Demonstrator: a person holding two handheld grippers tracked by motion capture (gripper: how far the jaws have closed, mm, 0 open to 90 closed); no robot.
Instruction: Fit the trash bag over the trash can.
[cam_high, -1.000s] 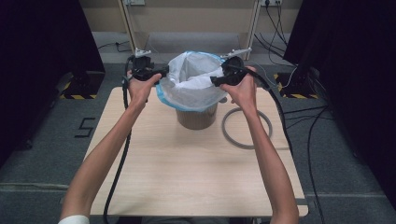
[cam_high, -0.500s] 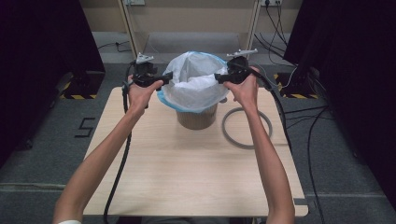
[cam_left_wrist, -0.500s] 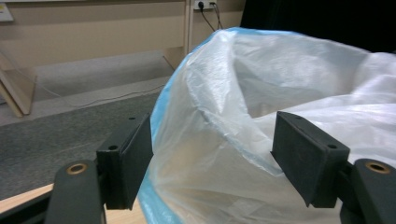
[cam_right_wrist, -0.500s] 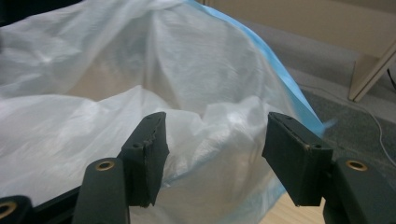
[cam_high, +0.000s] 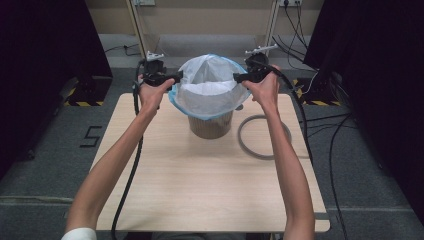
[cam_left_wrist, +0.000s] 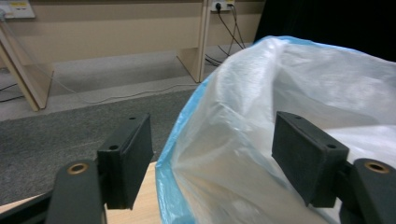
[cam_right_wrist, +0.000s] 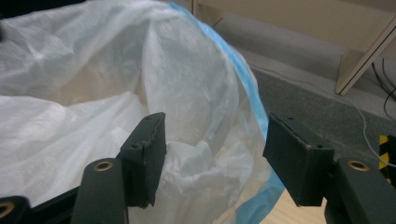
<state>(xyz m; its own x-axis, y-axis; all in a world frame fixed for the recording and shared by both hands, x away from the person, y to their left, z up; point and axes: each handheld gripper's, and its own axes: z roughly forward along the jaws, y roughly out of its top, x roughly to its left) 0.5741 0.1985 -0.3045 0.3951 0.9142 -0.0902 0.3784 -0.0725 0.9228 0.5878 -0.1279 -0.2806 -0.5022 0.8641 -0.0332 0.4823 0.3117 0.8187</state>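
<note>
The left tongs (cam_left_wrist: 212, 154) are standing spread, their flat matte black pads straddling the blue-edged rim of the thin, crinkled, translucent white plastic bag (cam_left_wrist: 299, 93); one pad is sitting outside the rim at lower left of the left gripper view, the other inside at lower right, neither pressing the film. The right tongs (cam_right_wrist: 212, 158) are likewise spread across the opposite rim, one ridged pad over the bag's (cam_right_wrist: 93, 93) wrinkled inner folds, the other outside past the blue hem. In the high view the left tongs (cam_high: 175, 78) and right tongs (cam_high: 239, 77) are flanking the bag (cam_high: 207, 92) in the upper centre of the frame, where it is lining a round brown bin (cam_high: 210, 127) near the far edge of the pale wood-grain table (cam_high: 200, 190). A grey ring-shaped hoop (cam_high: 264, 137) is lying flat just right of the bin. The near half of the table is lying open; black cables are trailing off both sides.
</note>
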